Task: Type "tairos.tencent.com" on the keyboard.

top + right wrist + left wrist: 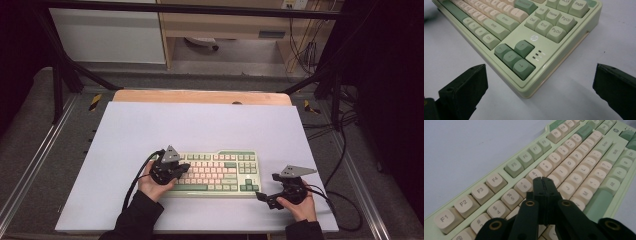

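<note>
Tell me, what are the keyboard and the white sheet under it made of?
The keyboard looks like hard plastic: its pale green case is smooth and slightly glossy, catching light along the corner edge, while the cream and green keycaps look matte. The white sheet seems a smooth, matte board or mat, flat without wrinkles; whether it is plastic, foam or paper I can't tell.

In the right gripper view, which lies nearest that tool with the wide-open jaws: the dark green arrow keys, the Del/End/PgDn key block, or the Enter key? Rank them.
1. Dark green arrow keys, at the keyboard's near corner, closest to the right tool.
2. Pale green Del/End/PgDn key block, beyond the arrows, to the right.
3. Pale green Enter key, farthest, up and left.
</note>
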Motion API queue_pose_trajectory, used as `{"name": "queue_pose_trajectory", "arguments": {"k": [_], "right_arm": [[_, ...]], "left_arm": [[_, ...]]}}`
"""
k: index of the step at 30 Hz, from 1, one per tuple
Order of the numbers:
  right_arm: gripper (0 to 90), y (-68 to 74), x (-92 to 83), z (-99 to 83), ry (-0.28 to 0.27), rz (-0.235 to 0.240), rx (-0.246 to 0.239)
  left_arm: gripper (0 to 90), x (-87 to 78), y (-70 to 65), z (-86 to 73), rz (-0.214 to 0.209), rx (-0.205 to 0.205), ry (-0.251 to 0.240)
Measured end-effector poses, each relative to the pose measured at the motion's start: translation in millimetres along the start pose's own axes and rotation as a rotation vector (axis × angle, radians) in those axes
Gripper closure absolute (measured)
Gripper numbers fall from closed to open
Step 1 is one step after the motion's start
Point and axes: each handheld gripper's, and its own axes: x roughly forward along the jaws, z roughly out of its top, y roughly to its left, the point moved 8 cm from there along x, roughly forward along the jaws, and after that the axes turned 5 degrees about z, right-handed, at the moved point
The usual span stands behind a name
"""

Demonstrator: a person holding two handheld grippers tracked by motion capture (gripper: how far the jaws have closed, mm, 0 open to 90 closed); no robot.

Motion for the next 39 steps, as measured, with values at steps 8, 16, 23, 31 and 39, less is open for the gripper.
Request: {"name": "queue_pose_trajectory", "arguments": {"k": [8, 16, 23, 31, 39], "right_arm": [[0.2, 0.2, 0.6, -0.2, 0.000, -0.001, 0.002], [0.3, 0.4, 0.6, -0.2, 0.000, 0.000, 0.005], [0.2, 0.1, 0.8, -0.4, 0.001, 0.000, 0.000], [0.3, 0.1, 0.9, -0.7, 0.004, 0.000, -0.002], [0.2, 0.0, 1.0, -0.9, 0.005, 0.000, -0.003]], "left_arm": [[89.8, 3.2, 5.3, -4.3, 0.014, -0.007, 0.013], [89.8, 3.8, 5.8, -5.7, 0.013, -0.009, 0.010], [89.8, 5.2, 6.3, -8.7, 0.009, -0.011, 0.012], [89.8, -1.3, 4.3, -6.4, -0.008, -0.013, -0.003], [89.8, -13.5, 5.9, -5.6, -0.011, -0.006, -0.017]]}}
